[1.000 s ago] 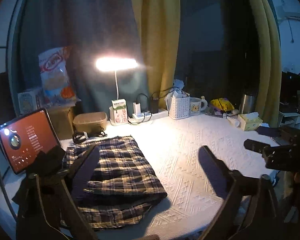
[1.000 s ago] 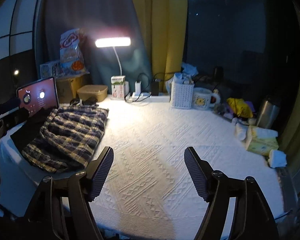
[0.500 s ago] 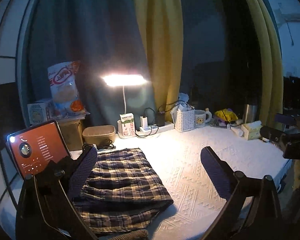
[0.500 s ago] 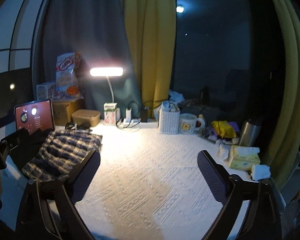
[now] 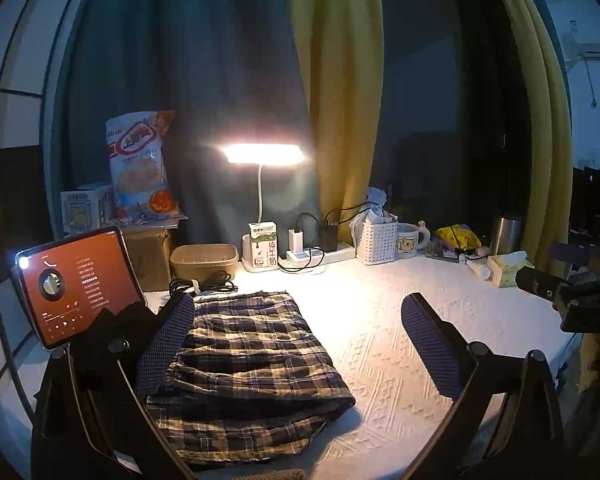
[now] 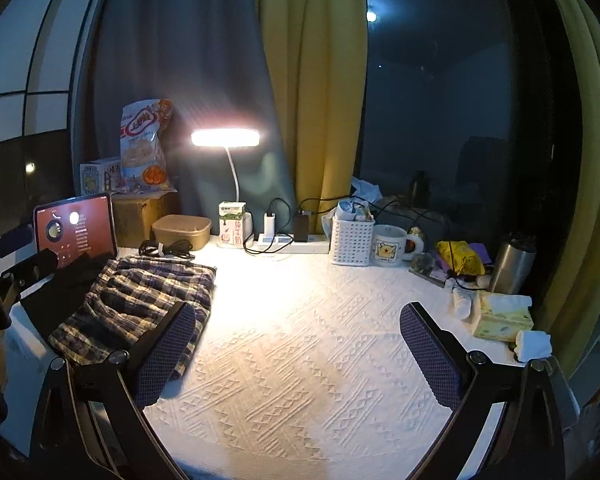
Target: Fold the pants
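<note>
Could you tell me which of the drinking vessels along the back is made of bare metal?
The steel tumbler at far right; the white bear-printed mug is ceramic with a handle.

I see the plaid pants point(image 5: 252, 364) folded into a compact rectangular stack of layers, checked in dark navy, tan and cream. They lie flat on the white textured cover of the bench point(image 5: 400, 344), toward its left side, long axis running away from me. The top layer sits slightly short of the bottom one, whose hem shows along the near edge.
</note>
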{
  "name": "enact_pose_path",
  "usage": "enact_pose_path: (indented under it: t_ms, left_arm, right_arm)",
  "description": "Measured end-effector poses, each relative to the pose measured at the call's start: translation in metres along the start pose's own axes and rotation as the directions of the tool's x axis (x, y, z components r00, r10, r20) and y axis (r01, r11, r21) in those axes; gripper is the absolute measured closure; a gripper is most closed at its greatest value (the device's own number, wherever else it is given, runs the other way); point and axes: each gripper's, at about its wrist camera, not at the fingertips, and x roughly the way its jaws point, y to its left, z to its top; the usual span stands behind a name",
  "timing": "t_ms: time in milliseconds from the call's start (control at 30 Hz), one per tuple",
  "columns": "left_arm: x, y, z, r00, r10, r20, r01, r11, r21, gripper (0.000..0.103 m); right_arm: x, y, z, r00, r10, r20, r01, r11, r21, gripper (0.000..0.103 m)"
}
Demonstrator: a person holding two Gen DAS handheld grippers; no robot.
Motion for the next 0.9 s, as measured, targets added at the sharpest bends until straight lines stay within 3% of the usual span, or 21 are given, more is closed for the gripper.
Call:
enact_pose_path:
  t_ms: [900]
  left_arm:
    - [0.0005,0.0030,-0.0039,1.000,-0.018,-0.013,0.018,1.000,0.003,0.001]
  right_arm:
    - [0.0027,0.0048,-0.0004,1.000,-0.011,-0.010,0.011,1.000,-0.001,0.000]
